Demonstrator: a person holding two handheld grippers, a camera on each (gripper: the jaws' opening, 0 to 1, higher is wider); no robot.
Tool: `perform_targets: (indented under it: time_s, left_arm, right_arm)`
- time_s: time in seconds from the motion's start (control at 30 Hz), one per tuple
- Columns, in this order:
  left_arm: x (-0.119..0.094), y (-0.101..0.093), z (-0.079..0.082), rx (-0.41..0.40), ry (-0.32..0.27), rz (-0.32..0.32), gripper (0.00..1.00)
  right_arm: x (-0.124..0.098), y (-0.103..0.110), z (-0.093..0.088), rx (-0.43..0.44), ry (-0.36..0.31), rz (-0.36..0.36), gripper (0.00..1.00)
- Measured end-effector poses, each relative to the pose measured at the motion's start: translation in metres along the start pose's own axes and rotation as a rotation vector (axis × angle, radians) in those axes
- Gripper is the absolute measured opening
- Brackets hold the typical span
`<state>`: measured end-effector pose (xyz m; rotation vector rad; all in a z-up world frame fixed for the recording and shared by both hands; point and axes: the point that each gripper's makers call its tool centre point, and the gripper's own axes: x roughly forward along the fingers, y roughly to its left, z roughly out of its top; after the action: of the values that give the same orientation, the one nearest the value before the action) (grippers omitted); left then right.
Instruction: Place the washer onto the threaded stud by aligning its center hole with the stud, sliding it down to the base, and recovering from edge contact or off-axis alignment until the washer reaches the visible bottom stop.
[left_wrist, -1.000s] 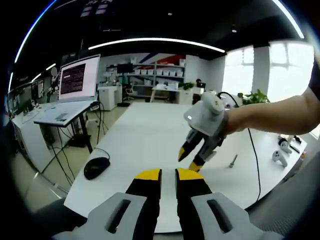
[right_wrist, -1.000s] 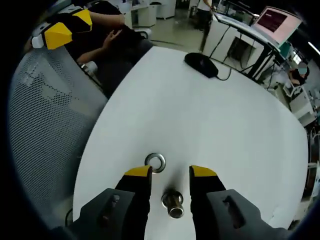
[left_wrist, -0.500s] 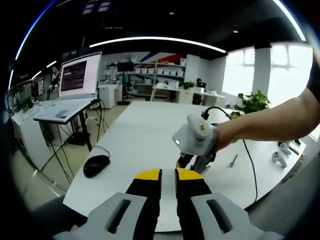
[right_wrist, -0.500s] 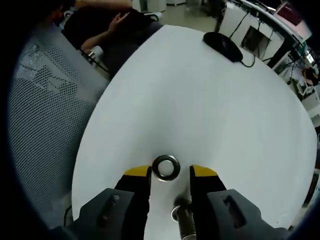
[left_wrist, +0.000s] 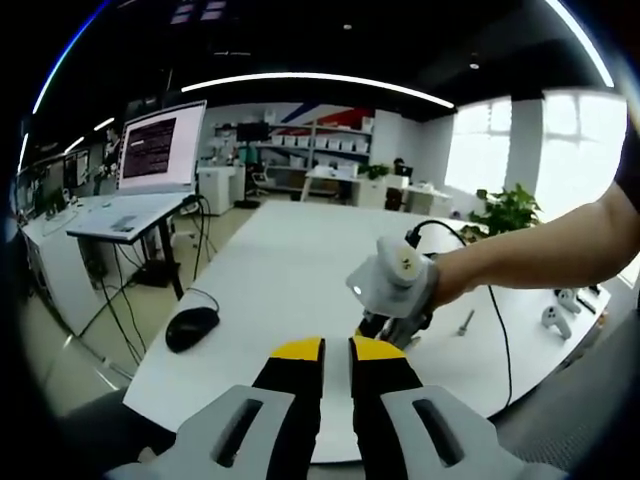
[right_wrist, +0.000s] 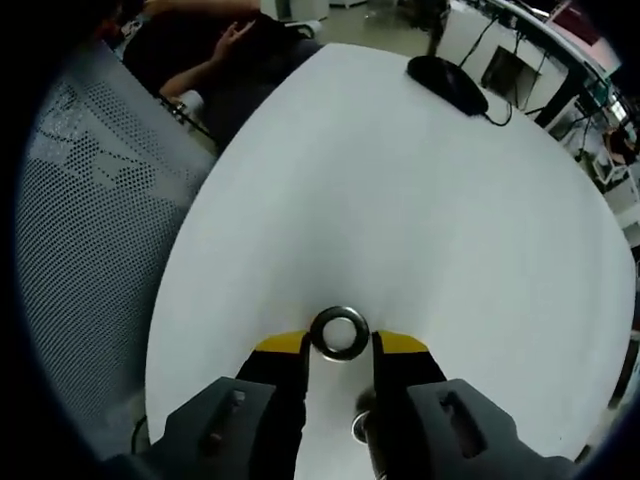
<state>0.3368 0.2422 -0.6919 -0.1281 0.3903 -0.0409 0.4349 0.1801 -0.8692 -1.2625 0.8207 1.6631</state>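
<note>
The right claw (right_wrist: 338, 346) straddles the washer (right_wrist: 340, 333), which lies flat on the white surface (right_wrist: 400, 200), jaws close on either side but apparently not yet clamped. The threaded stud (right_wrist: 362, 432) sits just nearer, between the jaws. The left claw (left_wrist: 324, 349) waits nearly closed and empty. Pickup and threading remain undone.

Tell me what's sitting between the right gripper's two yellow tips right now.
The washer, flat on the white table, lies between the right gripper tips in the right gripper view.
</note>
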Motion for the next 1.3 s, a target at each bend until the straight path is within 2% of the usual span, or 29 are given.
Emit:
perform_targets:
  time_s: [0.37,0.6,0.83,1.07,1.3]
  left_arm:
    - [0.0,0.0,0.0,0.001,0.003,0.001,0.07]
    - [0.0,-0.001,-0.002,0.004,0.011,0.001,0.07]
    - [-0.001,0.0,0.0,-0.006,-0.004,0.001,0.07]
    - [0.0,-0.001,0.0,-0.002,-0.002,-0.001,0.07]
    - [-0.001,-0.001,0.0,0.005,0.0,-0.001,0.07]
  right_arm:
    - [-0.007,0.002,0.0,-0.017,-0.021,-0.014,0.23]
    - [-0.029,0.008,0.004,-0.033,-0.049,-0.024,0.23]
    - [-0.062,0.01,0.0,-0.045,-0.07,-0.05,0.23]
    - [-0.087,0.006,-0.007,-0.062,-0.061,-0.084,0.23]
    - [-0.097,-0.002,-0.021,-0.069,-0.02,-0.115,0.23]
